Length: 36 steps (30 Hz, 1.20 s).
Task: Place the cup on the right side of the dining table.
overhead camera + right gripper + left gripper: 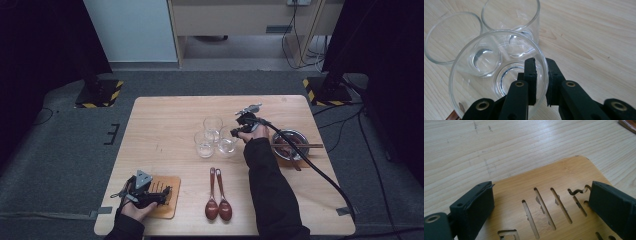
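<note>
Glass wall caught: I have the right gripper (541,75) pinching the rim of the nearest tumbler (486,75), one jaw inside, one outside. It stands upright mid-table, touching two other glasses (209,136) on its left and far sides, so I'd lift straight up. My left gripper (150,195) rests spread over the slotted wooden coaster (554,182) at the near left, well apart.

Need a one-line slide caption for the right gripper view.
Right gripper pinches the nearest glass by its rim, two more glasses behind.

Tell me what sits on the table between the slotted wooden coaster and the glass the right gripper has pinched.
In the high view, two brown spoons lie side by side between the slotted coaster and the gripped glass; the rest is bare table.
</note>
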{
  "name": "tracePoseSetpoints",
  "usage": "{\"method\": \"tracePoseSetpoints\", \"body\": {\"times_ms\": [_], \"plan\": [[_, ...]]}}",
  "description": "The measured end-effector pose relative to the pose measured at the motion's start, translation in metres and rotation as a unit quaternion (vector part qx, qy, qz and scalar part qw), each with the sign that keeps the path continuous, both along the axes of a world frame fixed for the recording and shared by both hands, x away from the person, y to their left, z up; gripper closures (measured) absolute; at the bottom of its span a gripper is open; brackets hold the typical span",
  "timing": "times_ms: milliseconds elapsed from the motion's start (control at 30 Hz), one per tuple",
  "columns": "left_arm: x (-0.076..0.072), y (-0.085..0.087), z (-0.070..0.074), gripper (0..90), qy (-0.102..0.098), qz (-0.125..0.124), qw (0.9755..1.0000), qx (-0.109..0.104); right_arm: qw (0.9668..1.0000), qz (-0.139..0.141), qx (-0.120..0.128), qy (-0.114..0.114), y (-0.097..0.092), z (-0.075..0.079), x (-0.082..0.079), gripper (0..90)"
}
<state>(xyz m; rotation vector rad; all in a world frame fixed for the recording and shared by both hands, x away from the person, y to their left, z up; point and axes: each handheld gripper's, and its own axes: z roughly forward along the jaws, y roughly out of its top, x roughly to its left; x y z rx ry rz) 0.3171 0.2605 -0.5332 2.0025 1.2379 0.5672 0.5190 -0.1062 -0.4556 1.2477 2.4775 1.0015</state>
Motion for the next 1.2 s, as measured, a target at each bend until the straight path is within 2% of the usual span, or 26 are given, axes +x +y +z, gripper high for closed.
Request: {"method": "tracePoseSetpoints", "body": {"times_ms": [267,500,1000,1200], "plan": [[0.000,0.000,0.000,5.2,0.000,0.000,1.0000,0.000,0.9995,-0.012,0.017,-0.022,-0.015,0.015,-0.004,81.9],[0.000,0.000,0.000,5.2,0.000,0.000,1.0000,0.000,0.9985,-0.030,0.032,-0.033,-0.027,0.021,-0.003,82.0],[0.000,0.000,0.000,5.2,0.000,0.000,1.0000,0.000,0.9949,-0.082,0.037,-0.045,-0.067,0.018,0.005,82.0],[0.000,0.000,0.000,5.2,0.000,0.000,1.0000,0.000,0.9932,-0.102,0.028,-0.048,-0.081,0.015,0.010,82.1]]}}
